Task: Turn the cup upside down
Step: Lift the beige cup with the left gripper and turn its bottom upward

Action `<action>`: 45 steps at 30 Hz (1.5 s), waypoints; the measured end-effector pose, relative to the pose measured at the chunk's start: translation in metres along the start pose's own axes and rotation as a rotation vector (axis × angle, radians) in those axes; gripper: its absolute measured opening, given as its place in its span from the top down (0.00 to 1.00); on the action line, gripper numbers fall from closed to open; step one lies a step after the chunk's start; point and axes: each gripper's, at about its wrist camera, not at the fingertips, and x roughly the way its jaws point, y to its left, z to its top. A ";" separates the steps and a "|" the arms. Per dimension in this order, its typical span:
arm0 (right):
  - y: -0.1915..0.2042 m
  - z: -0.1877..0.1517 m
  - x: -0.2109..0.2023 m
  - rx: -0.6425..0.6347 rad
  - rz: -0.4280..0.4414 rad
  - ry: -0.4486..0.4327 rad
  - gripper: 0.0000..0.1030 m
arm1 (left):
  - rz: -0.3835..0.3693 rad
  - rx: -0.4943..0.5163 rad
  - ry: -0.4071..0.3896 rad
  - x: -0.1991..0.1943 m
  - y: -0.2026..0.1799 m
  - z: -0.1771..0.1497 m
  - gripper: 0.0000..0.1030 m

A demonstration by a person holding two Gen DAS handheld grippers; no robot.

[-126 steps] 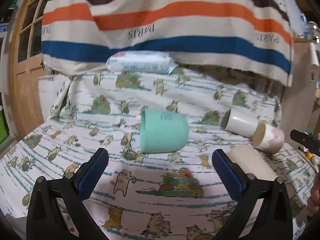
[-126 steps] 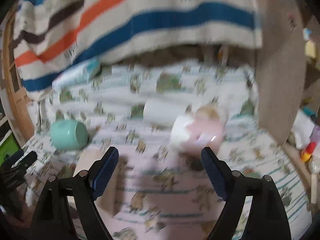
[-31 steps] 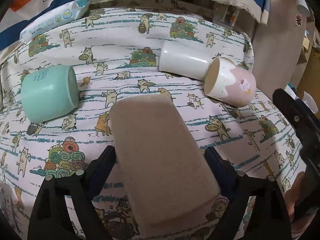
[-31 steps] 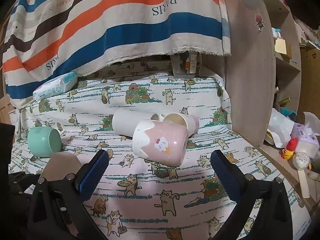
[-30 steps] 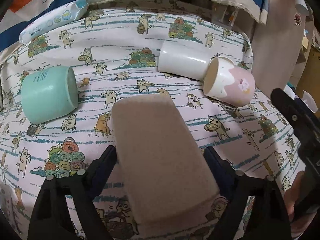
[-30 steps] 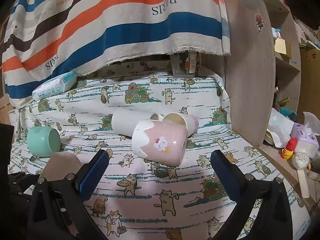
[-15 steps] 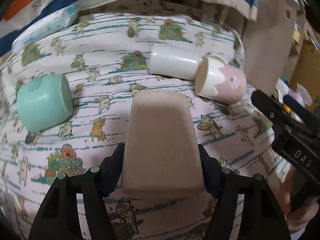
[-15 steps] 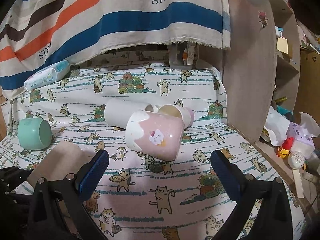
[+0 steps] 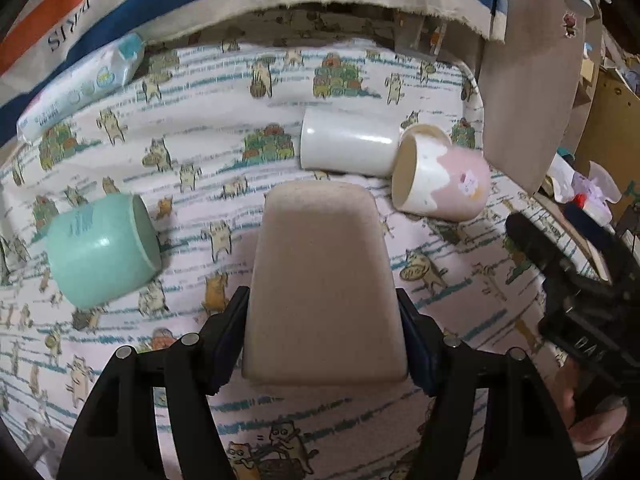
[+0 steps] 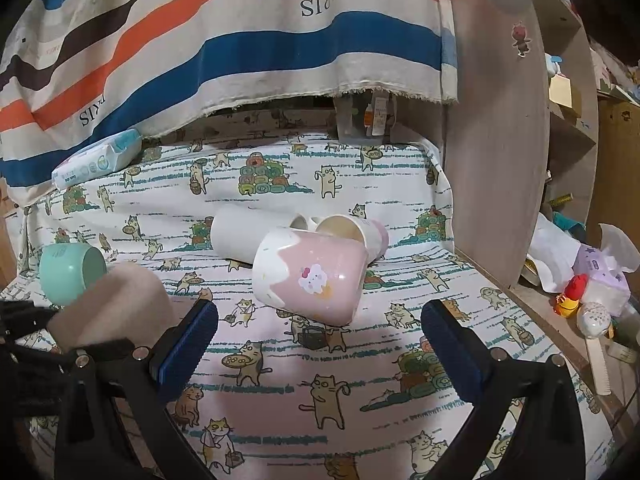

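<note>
Beige and matte, the tan cup (image 9: 324,280) now sits clamped between the jaws of the left gripper (image 9: 324,340), which a second ago only bracketed it; its base end points away and it looks lifted off the cat-print bed sheet (image 9: 200,160), so the grasp is made and the turn onto its rim comes next. The right gripper (image 10: 320,344) hovers with jaws wide and empty before the pink cup (image 10: 310,276). Further off lie a mint cup (image 9: 100,248), a white cup (image 9: 348,146) and, by the striped cloth (image 10: 240,40), a wipes pack (image 9: 80,88).
</note>
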 end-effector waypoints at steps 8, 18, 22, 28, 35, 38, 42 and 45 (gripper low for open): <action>-0.001 0.000 -0.002 0.010 0.001 -0.003 0.01 | 0.008 0.014 0.041 -0.008 0.005 0.021 0.35; -0.002 0.000 -0.003 0.013 -0.001 -0.006 0.01 | 0.000 -0.036 0.038 0.022 0.008 0.001 0.35; -0.003 0.000 -0.004 0.015 0.006 -0.015 0.01 | -0.010 -0.036 0.061 0.027 0.006 -0.007 0.33; 0.000 0.000 -0.004 0.010 0.007 -0.015 0.01 | 0.034 -0.027 0.036 0.012 0.004 -0.017 0.09; -0.001 0.000 -0.004 0.012 0.008 -0.015 0.01 | -0.015 -0.060 0.110 0.022 0.004 -0.040 0.37; 0.000 0.000 -0.003 0.014 0.006 -0.018 0.01 | -0.019 -0.055 0.076 0.014 0.000 -0.043 0.37; -0.001 0.000 -0.003 0.014 0.005 -0.016 0.01 | -0.021 -0.059 0.023 -0.005 0.001 -0.036 0.37; -0.001 -0.001 -0.003 0.015 0.004 -0.013 0.01 | 0.004 -0.038 -0.023 -0.018 0.000 -0.026 0.37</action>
